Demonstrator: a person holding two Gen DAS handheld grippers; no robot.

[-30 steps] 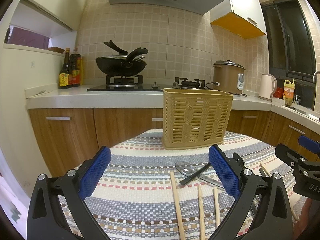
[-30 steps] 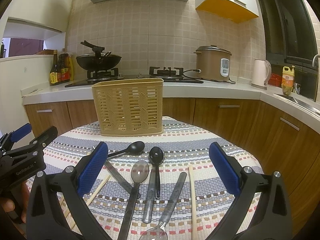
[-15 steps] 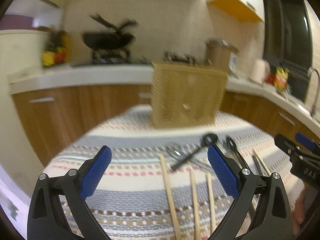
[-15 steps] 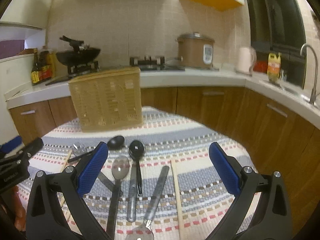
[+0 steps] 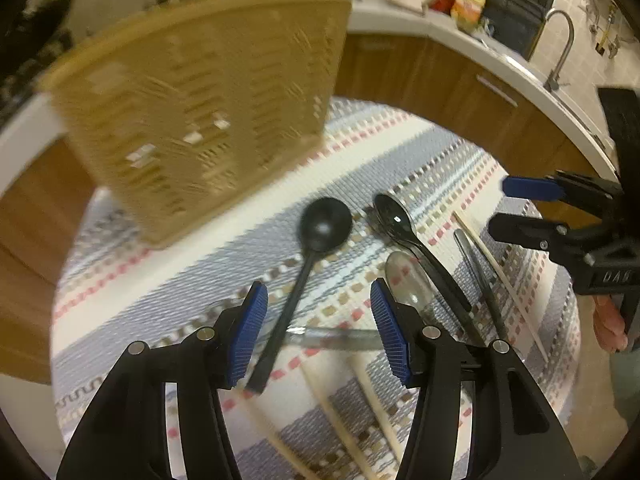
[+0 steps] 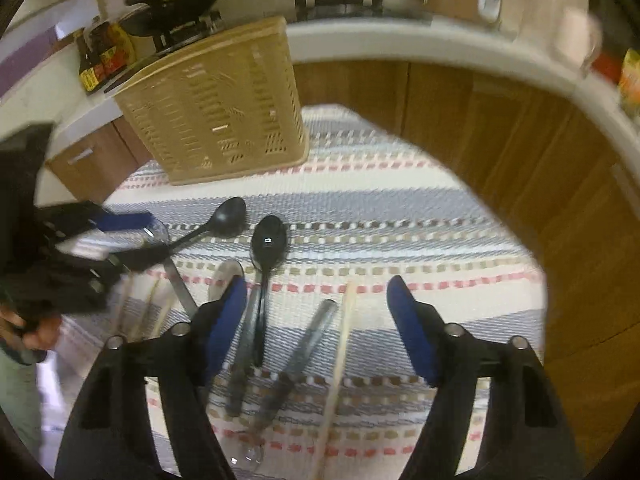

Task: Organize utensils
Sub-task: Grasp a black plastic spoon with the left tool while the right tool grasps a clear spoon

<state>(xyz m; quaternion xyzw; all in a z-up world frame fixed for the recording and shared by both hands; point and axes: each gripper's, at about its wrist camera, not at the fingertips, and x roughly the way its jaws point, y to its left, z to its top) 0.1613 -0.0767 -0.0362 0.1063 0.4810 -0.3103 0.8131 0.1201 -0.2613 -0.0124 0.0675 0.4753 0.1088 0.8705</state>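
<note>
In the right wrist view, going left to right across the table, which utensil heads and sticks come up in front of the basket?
Round black ladle-spoon → oval black spoon → metal handle → single chopstick.

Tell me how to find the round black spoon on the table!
Find the tan basket standing on the striped tablecloth. Just in front of it lies the round black spoon, its bowl near the basket. Its bowl is round and dull, while the other black spoon beside it is oval and shiny.
</note>
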